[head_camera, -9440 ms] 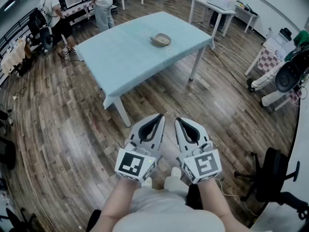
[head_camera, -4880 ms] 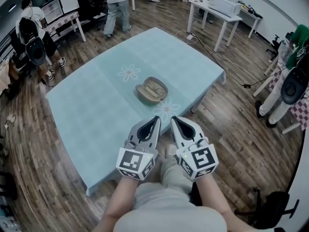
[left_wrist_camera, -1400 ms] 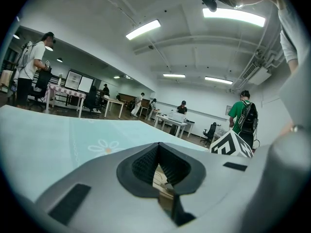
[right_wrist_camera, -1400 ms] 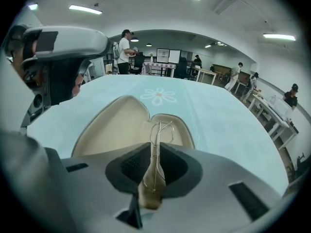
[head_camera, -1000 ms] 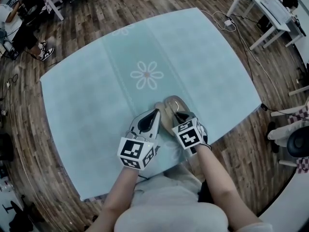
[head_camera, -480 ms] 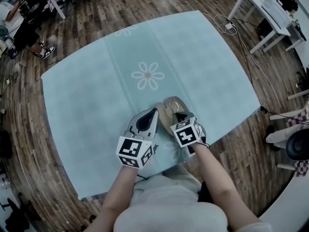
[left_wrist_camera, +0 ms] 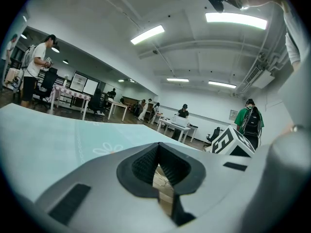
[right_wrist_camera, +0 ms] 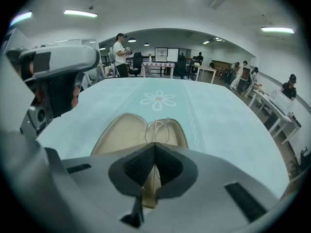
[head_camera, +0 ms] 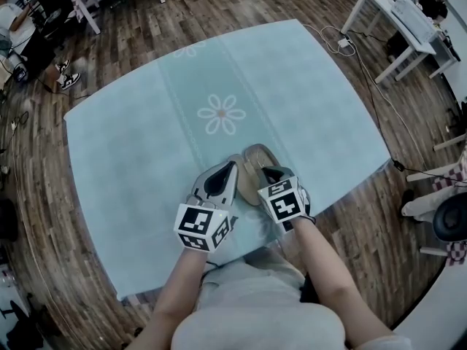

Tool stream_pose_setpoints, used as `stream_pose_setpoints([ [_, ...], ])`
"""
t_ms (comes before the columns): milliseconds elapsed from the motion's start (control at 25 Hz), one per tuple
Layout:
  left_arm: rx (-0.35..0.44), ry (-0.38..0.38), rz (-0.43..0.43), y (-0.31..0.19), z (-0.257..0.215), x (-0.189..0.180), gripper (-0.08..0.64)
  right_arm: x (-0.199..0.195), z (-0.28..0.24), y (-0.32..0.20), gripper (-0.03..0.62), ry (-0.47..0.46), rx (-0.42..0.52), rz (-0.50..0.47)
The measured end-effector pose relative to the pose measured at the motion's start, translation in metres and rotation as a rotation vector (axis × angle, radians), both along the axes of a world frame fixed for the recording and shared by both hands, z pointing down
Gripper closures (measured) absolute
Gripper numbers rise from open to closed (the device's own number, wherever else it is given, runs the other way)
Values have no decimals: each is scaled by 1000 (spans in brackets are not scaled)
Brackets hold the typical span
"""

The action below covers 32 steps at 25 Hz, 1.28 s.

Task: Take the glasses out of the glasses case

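An open beige glasses case (head_camera: 252, 155) lies on the pale blue table (head_camera: 139, 159) near its front edge. In the right gripper view its two halves (right_wrist_camera: 121, 132) spread out, and thin wire-framed glasses (right_wrist_camera: 162, 131) stand up in the right half. My right gripper (right_wrist_camera: 154, 144) is shut, with a thin wire of the glasses running in between its jaws. My left gripper (head_camera: 232, 166) is shut, its tip at the left half of the case. In the left gripper view I see the case (left_wrist_camera: 163, 181) through the gap behind the shut tips (left_wrist_camera: 158, 147).
A flower print (head_camera: 222, 114) marks the cloth beyond the case. The table's front edge is just under my arms, with wood floor (head_camera: 365, 217) around it. White desks (head_camera: 408, 28) stand at the far right, and people sit at desks at the far left.
Over the earlier frames I came up to the table and brought both grippers to the case. In the last second the grippers barely shifted and the case stayed put.
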<state>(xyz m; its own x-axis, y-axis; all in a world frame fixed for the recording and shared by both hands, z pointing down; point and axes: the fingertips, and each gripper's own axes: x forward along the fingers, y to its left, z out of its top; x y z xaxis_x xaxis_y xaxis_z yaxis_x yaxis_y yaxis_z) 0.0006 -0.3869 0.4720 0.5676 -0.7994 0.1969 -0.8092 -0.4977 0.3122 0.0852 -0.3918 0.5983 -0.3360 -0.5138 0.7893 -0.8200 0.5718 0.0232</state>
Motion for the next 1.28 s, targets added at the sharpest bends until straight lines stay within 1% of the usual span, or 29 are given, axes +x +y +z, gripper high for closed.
stream_pose_setpoints([
  [120, 11, -3, 7, 5, -2, 7, 552, 0, -9, 3, 584, -39, 5, 10],
  [280, 25, -8, 15, 11, -6, 11, 551, 0, -21, 6, 584, -48, 29, 2],
  [600, 59, -13, 30, 20, -17, 16, 552, 0, -42, 11, 584, -81, 69, 15],
  [1080, 130, -17, 41, 30, -43, 29, 552, 8, -86, 25, 584, -148, 170, 18],
  [1280, 157, -18, 46, 29, -55, 34, 552, 10, -103, 24, 584, -159, 205, 16],
])
